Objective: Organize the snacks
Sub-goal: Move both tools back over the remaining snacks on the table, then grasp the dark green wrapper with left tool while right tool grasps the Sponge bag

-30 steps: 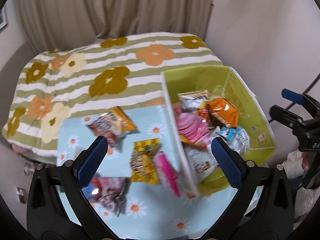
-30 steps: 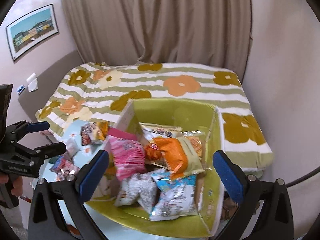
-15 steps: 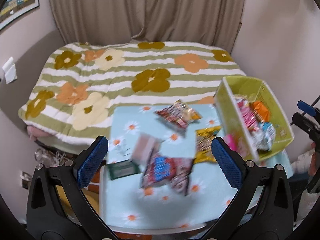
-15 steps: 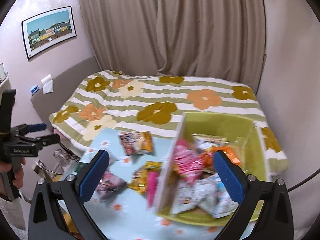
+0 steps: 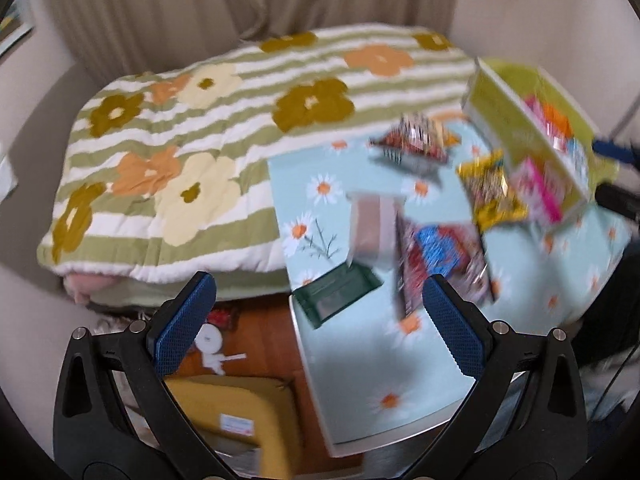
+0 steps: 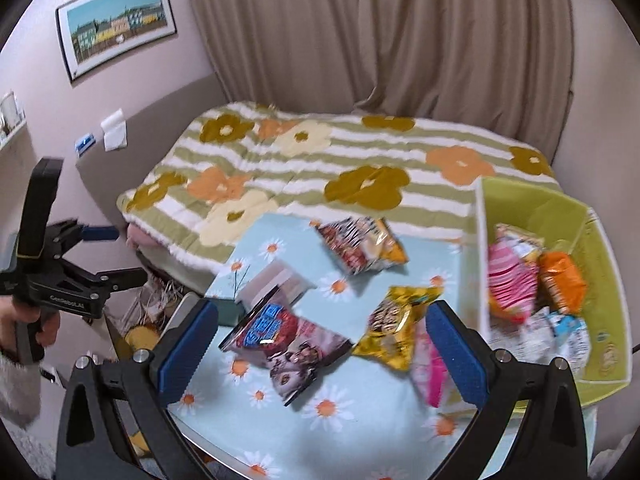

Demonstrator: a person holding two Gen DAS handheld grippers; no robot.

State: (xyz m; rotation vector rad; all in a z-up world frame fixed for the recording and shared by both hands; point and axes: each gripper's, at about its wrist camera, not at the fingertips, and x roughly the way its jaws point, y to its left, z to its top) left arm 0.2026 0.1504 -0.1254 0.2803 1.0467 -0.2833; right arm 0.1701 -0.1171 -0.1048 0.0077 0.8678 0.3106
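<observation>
Snack packets lie loose on the daisy-print table (image 6: pixel 280 436): a red-orange bag (image 6: pixel 362 249), a yellow bag (image 6: pixel 394 326), a red-blue bag (image 6: pixel 280 330), a pale beige pack (image 6: pixel 276 282), a dark green pack (image 5: pixel 338 294) and a pink pack (image 6: pixel 428 364) against the green box (image 6: pixel 608 272). The box holds several packets. My right gripper (image 6: pixel 322 350) is open and empty above the table's near side. My left gripper (image 5: pixel 320 318) is open and empty over the table's left edge; it also shows at the left of the right wrist view (image 6: pixel 108 254).
A bed with a striped flower blanket (image 6: pixel 320 160) lies behind the table. A yellow cushion (image 5: pixel 236 412) and wooden floor (image 5: pixel 260 332) are beside the table's left edge. Curtains (image 6: pixel 380 32) and a framed picture (image 6: pixel 116 26) are on the walls.
Both grippers have swung left and back from the green box. The left view now reaches past the table's left edge to the floor. Both stayed open and empty.
</observation>
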